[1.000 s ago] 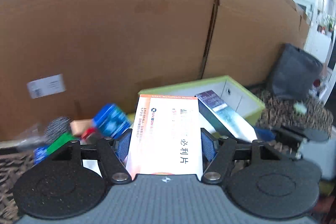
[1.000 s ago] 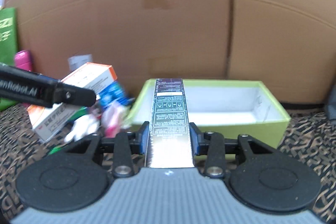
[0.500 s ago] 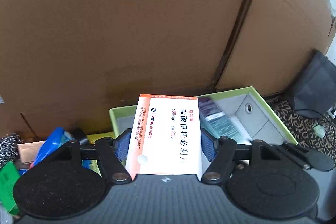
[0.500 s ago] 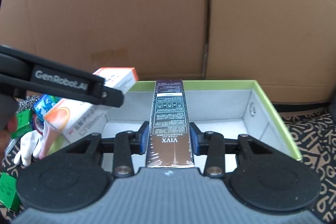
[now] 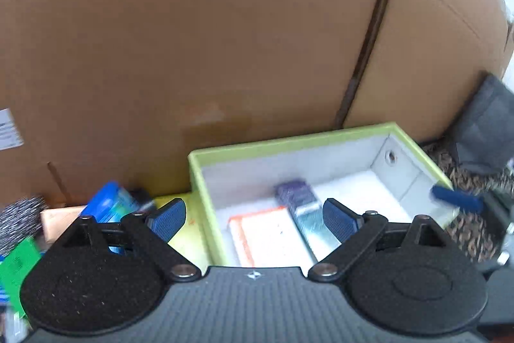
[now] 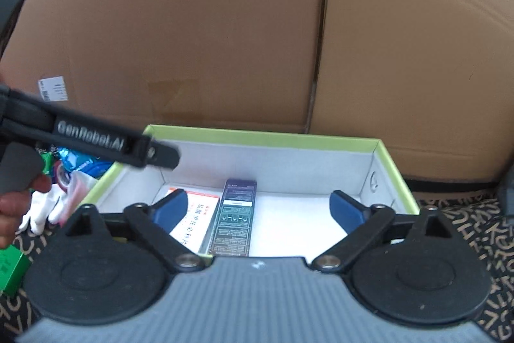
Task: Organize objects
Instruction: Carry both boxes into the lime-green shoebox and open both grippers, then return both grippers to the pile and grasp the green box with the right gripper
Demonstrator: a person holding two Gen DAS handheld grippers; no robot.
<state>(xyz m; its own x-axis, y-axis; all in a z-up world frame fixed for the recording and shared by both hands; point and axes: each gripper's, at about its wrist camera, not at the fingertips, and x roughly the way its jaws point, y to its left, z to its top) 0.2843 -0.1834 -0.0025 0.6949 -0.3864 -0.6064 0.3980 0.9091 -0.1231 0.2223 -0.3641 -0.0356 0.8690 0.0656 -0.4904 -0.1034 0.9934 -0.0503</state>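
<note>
A green-rimmed white box stands against the cardboard wall. Inside it lie a white and orange medicine box and, to its right, a dark narrow box, side by side. My left gripper is open and empty above the box's left part. My right gripper is open and empty above the box. The left gripper's arm crosses the right wrist view at the left.
A pile of loose items lies left of the box: a blue packet, a green box, a white glove, a steel scourer. Big cardboard boxes stand behind. A dark bag sits at the right on a patterned cloth.
Both grippers have opened. The medicine box and the dark narrow box have left the jaws and now lie in the green-rimmed box.
</note>
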